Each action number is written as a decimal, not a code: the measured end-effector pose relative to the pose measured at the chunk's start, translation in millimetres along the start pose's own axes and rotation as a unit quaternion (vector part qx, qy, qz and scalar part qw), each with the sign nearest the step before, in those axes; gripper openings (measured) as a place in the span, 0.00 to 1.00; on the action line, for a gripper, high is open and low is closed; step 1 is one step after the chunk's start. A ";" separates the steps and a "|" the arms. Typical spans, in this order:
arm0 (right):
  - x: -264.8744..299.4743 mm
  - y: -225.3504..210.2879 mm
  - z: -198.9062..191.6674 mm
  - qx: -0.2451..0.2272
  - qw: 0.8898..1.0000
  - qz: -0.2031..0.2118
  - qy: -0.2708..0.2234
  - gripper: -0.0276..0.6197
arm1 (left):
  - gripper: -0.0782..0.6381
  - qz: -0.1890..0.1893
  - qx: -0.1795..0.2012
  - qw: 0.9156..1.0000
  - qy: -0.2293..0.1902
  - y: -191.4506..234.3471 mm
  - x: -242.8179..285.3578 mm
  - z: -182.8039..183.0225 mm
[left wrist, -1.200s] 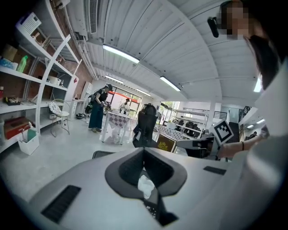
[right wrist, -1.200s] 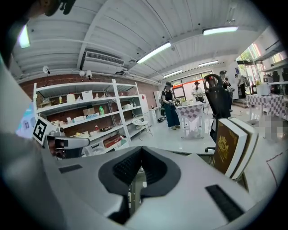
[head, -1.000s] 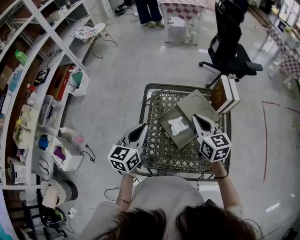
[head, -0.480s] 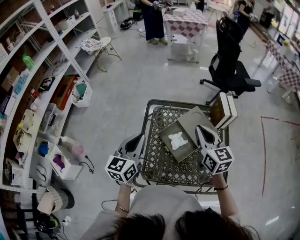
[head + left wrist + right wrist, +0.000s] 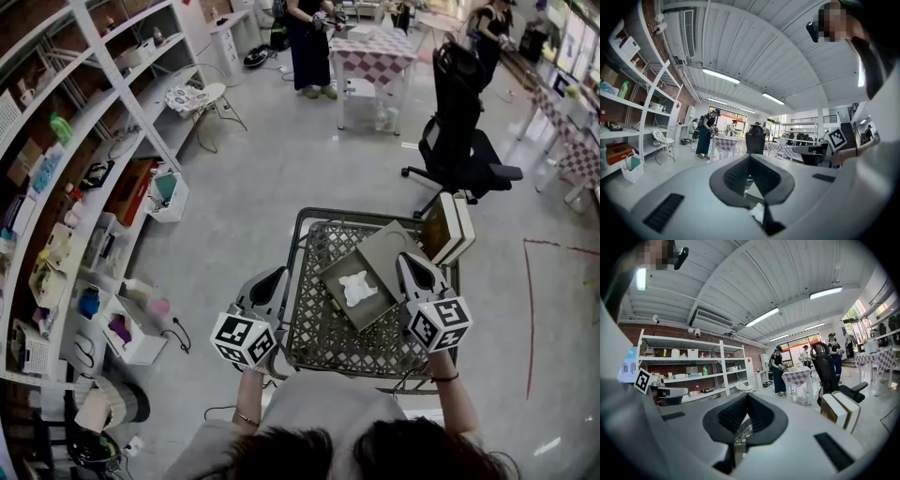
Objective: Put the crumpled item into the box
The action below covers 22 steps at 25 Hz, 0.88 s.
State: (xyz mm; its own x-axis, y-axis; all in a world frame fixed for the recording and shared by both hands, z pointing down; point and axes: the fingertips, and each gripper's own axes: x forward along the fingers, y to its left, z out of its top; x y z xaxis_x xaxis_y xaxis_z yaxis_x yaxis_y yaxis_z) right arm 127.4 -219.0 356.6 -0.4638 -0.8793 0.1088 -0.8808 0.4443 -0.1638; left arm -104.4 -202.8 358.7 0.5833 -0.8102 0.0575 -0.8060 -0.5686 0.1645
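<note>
A white crumpled item (image 5: 358, 288) lies inside an open grey-green box (image 5: 330, 276), which sits on a wire-mesh cart (image 5: 319, 333). The box's lid (image 5: 392, 246) lies open toward the far right. My left gripper (image 5: 278, 275) hovers at the cart's left edge, its jaws shut and empty. In the left gripper view a bit of the crumpled item (image 5: 758, 212) shows low behind the left gripper (image 5: 750, 159). My right gripper (image 5: 409, 259) is just right of the box, over the lid, shut with nothing in it. The right gripper (image 5: 747, 397) points toward the room.
Two thick books (image 5: 448, 225) stand at the cart's far right corner. A black office chair (image 5: 464, 141) is beyond the cart. White shelves (image 5: 66, 187) full of items line the left wall. A person (image 5: 309, 47) stands by a checkered table (image 5: 375, 61) at the back.
The head view has tilted up, showing more of the room. Both grippers hold nearly the same places beside the box, a little nearer the person. The crumpled item stays in the box.
</note>
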 end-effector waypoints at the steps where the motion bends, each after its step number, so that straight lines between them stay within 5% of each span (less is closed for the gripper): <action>1: -0.6 -1.3 0.2 -0.001 1.000 -0.001 -0.001 0.08 | 0.13 0.001 0.001 1.000 -0.001 -0.4 1.2 0.4; 22: -0.3 -8.0 0.4 -0.006 1.000 -0.009 0.001 0.08 | 0.13 0.006 0.009 1.000 0.003 -1.2 5.1 2.6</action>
State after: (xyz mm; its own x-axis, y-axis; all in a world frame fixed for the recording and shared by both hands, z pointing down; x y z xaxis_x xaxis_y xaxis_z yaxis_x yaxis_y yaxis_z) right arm 134.6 -222.4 357.5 -0.4487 -0.8864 0.1135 -0.8897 0.4311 -0.1503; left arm -100.7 -206.6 356.3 0.5736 -0.8166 0.0644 -0.8150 -0.5609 0.1456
